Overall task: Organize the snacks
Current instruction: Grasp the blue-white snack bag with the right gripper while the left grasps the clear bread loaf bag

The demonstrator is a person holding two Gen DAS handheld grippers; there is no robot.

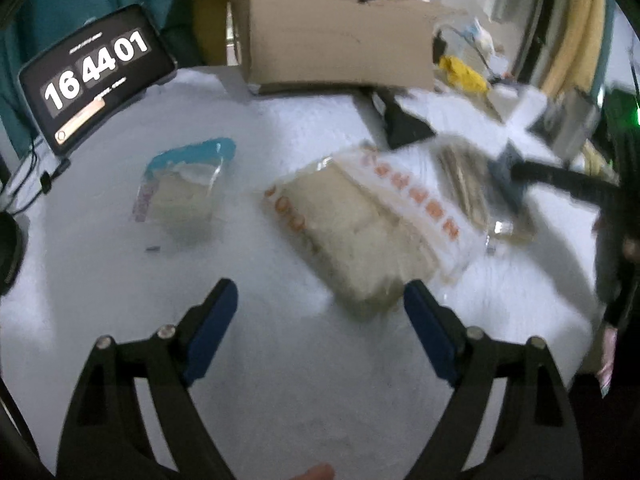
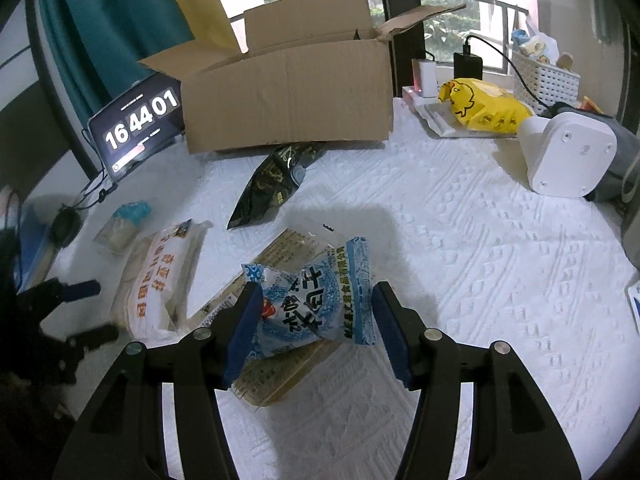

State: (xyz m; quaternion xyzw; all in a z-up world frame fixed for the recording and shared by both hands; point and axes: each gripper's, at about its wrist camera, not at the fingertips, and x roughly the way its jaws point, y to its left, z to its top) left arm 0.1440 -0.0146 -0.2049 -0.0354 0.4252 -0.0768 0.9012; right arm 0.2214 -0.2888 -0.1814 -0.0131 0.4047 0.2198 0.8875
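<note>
A: On the white textured cloth (image 2: 460,220), what lies ahead of the left gripper (image 1: 320,304)?
B: Its jaws stand spread and empty; the orange-lettered snack bag (image 1: 360,236) lies just beyond its right finger, the small blue-topped packet (image 1: 184,188) farther off to the left.
A: And the right gripper (image 2: 312,312)?
B: It pinches a blue-and-white snack packet (image 2: 316,304) between its pads, above a flat printed pack (image 2: 276,376), with the open cardboard box (image 2: 288,96) well beyond.

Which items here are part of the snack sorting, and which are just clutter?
Belongs to the job:
blue-white snack packet in the right gripper
orange-lettered pack
black snack bag
small blue-topped packet
cardboard box

Just lying about:
clock tablet
white device
power bank
</note>
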